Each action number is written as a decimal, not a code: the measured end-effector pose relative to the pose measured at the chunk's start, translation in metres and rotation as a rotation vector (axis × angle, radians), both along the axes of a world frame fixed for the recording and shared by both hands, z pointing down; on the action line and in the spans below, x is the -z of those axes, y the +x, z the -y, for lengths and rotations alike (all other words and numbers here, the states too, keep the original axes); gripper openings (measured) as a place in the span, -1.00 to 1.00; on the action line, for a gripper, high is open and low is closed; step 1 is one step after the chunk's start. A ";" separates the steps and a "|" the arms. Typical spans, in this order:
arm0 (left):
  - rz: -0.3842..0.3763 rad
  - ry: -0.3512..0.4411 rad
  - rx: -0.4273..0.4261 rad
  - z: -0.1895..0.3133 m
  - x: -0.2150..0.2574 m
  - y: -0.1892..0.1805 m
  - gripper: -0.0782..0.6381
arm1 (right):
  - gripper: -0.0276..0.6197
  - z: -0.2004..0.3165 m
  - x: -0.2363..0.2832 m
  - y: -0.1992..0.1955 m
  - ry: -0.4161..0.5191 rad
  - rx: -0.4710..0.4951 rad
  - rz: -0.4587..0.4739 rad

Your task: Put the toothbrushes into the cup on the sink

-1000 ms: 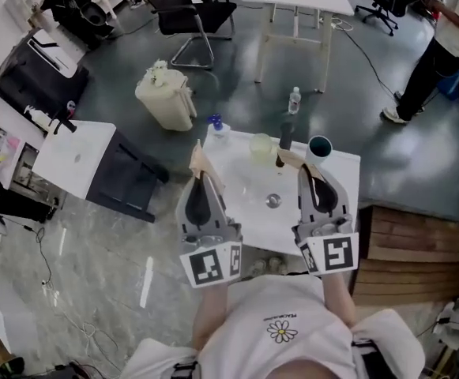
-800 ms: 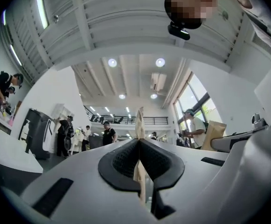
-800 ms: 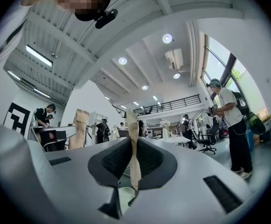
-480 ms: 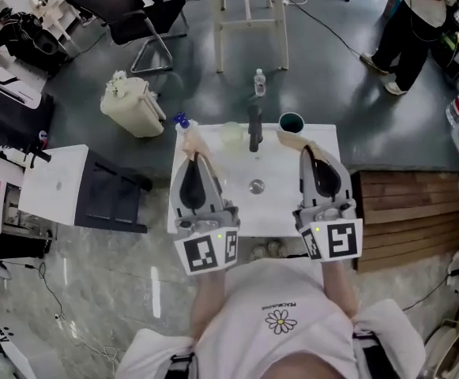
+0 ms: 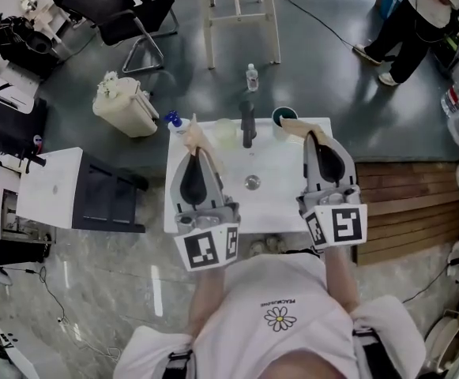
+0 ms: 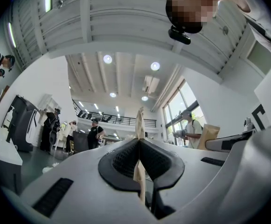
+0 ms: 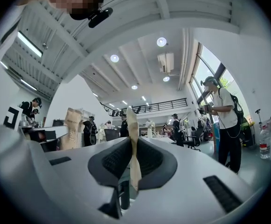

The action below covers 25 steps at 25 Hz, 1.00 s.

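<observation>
Dark teal round cup (image 5: 284, 117) at the white sink's (image 5: 280, 204) back edge, just right of the black faucet (image 5: 248, 125), right gripper (image 5: 289, 123) nearest it, left gripper (image 5: 197, 134) beside, both with beige-tipped jaws pressed together, toothbrushes not made out.

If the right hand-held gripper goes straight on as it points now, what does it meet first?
Probably the dark cup on the sink; the right hand-held gripper points at it, though depth is unclear.

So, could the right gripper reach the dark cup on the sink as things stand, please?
Probably yes: the right gripper ends close to the dark cup with nothing between them; the faucet stands aside. Its jaws are shut.
</observation>
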<state>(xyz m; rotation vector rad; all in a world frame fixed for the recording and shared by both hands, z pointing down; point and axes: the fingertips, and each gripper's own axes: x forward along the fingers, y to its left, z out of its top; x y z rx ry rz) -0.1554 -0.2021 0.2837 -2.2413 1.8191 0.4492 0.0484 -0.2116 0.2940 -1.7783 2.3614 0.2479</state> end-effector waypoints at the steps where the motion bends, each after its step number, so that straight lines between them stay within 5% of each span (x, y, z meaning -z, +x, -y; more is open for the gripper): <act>1: 0.002 -0.001 0.001 0.000 0.000 0.000 -0.73 | -0.82 0.007 0.000 0.003 -0.005 -0.002 0.003; 13: 0.009 -0.006 0.039 -0.003 -0.004 -0.012 -0.73 | -0.82 0.124 -0.078 0.032 -0.275 -0.016 0.000; 25: 0.014 -0.005 0.081 -0.010 -0.005 -0.024 -0.73 | -0.82 0.156 -0.143 0.032 -0.424 -0.002 -0.005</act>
